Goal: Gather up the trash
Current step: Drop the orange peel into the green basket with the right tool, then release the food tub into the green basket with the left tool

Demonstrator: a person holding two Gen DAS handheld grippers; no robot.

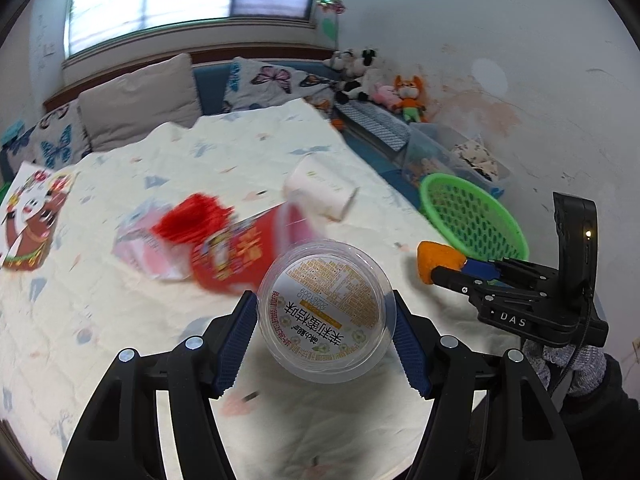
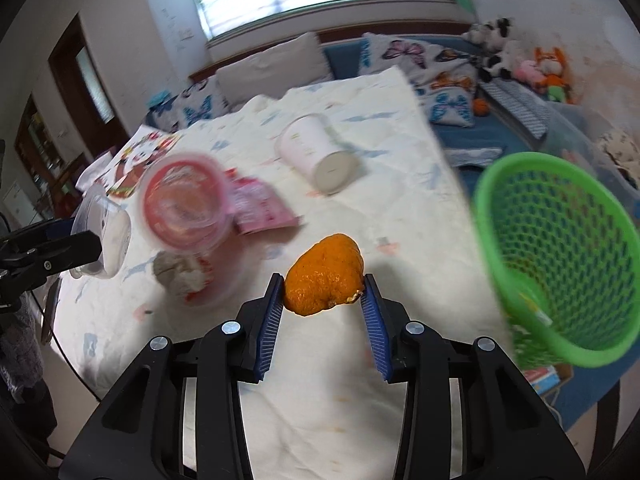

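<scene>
My left gripper is shut on a clear plastic cup with a printed label on its bottom, lifted above the table; the same clear plastic cup shows at the left of the right wrist view. My right gripper is shut on an orange peel, held over the cloth, and the peel appears at the right in the left wrist view. A green mesh basket stands at the table's right edge, also seen as the green basket.
On the pale cloth lie a white paper cup on its side, a red lidded bowl, a pink packet and a crumpled tissue. Behind are a sofa with pillows and plush toys.
</scene>
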